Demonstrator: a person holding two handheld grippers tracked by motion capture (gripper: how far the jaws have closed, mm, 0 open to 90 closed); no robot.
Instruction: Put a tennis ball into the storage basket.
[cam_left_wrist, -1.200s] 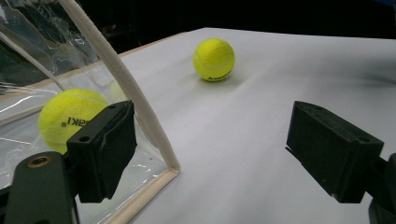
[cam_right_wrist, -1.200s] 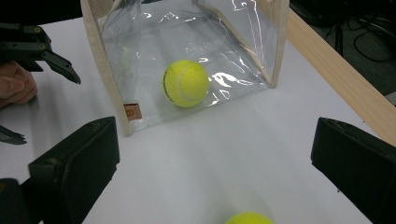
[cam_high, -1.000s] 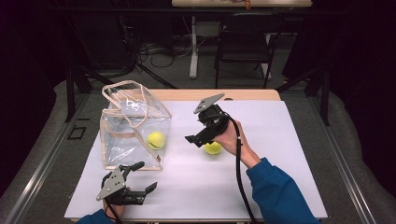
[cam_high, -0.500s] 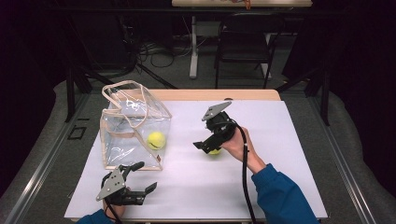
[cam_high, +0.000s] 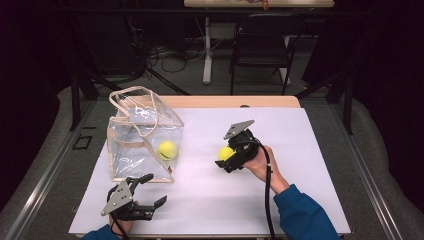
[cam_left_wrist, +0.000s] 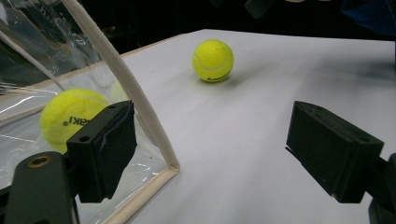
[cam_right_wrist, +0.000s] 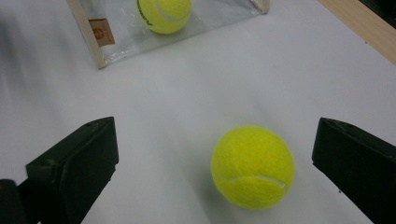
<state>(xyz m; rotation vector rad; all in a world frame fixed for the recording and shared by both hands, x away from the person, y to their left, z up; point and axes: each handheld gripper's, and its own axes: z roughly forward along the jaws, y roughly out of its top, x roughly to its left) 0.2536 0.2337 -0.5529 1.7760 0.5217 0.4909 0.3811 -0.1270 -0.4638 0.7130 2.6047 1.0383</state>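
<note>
The fuzzy yellow-green tennis ball (cam_right_wrist: 252, 166) sits loose on the white tabletop (cam_high: 310, 150), right between the wide-spread jaws of the right gripper (cam_high: 226, 159), nothing touching it yet. Over to the side, a 2nd yellow tennis ball (cam_high: 167, 150) already lies inside the clear plastic tote bag with beige trim and handles (cam_high: 142, 137), so by my reading 1 of 2 is packed and 1 is left: close on it, lift, carry across, drop it in. The bag stands well apart from the loose ball (a fair bit of bare table between them in the right gripper view). The right hand (cam_high: 257, 162) holds its tool angled down and toward the bag, forearm in a blue sleeve (cam_high: 300, 215) coming up from the near edge. The left gripper (cam_high: 145, 192) rests low at the near-left, jaws spread and holding nothing, just beside the bag's front corner, pointing along the table toward the loose ball.
</note>
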